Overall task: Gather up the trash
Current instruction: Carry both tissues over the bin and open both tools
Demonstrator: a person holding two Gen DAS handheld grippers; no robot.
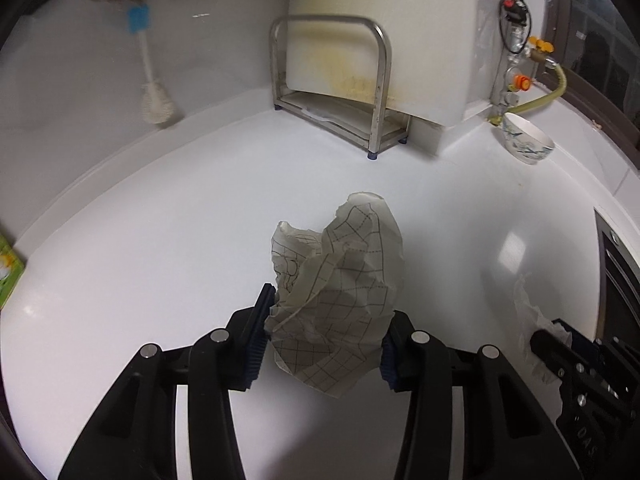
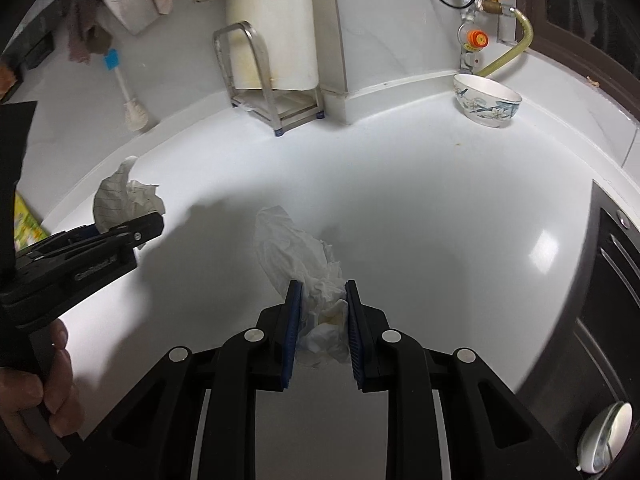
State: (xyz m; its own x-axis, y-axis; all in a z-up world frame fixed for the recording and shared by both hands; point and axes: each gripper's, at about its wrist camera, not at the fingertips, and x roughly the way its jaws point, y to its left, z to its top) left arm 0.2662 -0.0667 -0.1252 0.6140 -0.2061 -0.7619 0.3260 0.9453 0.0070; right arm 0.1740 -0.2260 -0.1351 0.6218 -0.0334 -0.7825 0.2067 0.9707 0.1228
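Between the left gripper's (image 1: 326, 334) blue pads sits a crumpled grid-printed paper (image 1: 340, 280), pinched and bulging forward past the fingertips. The right gripper (image 2: 320, 328) clamps a white tissue wad (image 2: 298, 252) the same way, above the white counter (image 2: 440, 220). Both holds catch only loose folds, so either piece could slip free.

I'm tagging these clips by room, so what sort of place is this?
Most likely a home kitchen: a white counter with a bowl on it, a gas valve with a hose on the wall, and a dish brush hanging nearby.
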